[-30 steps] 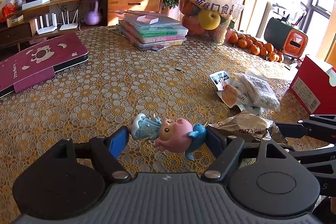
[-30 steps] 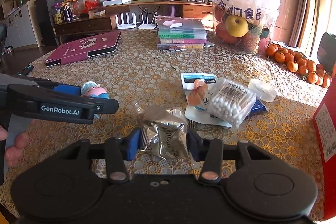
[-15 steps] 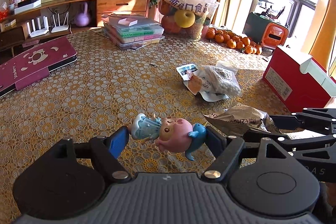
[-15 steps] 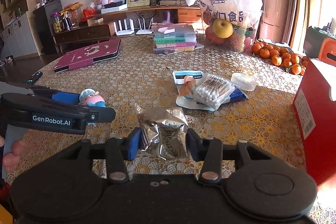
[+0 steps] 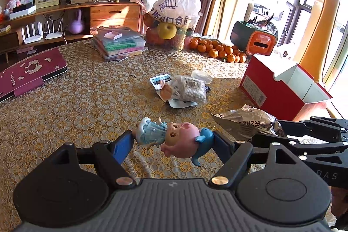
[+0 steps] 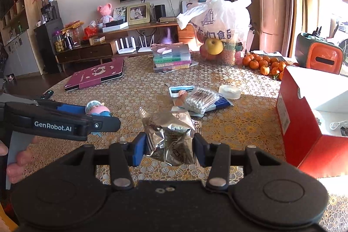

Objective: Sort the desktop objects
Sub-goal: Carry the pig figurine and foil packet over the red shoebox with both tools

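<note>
Figurine [image 5: 171, 140] first: my left gripper [image 5: 173, 142] has its jaws closed about halfway onto this small cartoon toy, clamped end to end, its blue-capped end against the left pad and its blue tail end against the right, clear of the patterned tablecloth [image 5: 76, 105]. I judge it hard moulded plastic, light, stiff and glossy; the rounded pink body could slip or pivot between flat pads, and the thin tail looks like the part most apt to snap. A hold across the broader body would be safer than on the extremities.

Next, my right gripper [image 6: 168, 146] has its jaws drawn in on a crumpled foil packet [image 6: 169, 134], pinched across its middle and apparently lifted off the cloth. I judge it very light, soft and crushable, the foil slick; a firm pinch on bunched material should hold it.

Further right stands the open red box [image 6: 304, 123], near both loads. Whether it is the intended receptacle I cannot tell.
</note>
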The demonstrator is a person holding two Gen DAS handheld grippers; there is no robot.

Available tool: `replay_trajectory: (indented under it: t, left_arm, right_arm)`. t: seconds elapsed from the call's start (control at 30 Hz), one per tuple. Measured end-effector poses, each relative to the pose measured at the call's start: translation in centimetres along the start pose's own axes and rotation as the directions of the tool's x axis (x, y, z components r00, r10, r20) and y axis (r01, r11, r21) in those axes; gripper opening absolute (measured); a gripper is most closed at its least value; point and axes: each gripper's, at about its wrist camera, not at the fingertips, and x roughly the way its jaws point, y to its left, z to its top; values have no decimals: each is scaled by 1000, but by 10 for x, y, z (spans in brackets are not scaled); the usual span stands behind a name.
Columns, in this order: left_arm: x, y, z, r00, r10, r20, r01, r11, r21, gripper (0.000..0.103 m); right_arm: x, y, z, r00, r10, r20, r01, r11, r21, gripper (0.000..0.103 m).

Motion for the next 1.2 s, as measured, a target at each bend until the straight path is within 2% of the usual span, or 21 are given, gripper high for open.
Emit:
replay_trajectory:
  t: [0.57,1.2]
  left_arm:
    - [-30,-72,8,994,-110,11,110,993,51,79]
    - [-13,-150,36,978,-208,8,204,966,158,79]
  right_arm:
    - [-85,-40,-6,992,-69,101,61,995,75,46]
    - [-133,-100,-2,965,-196,174,177,977,117,46]
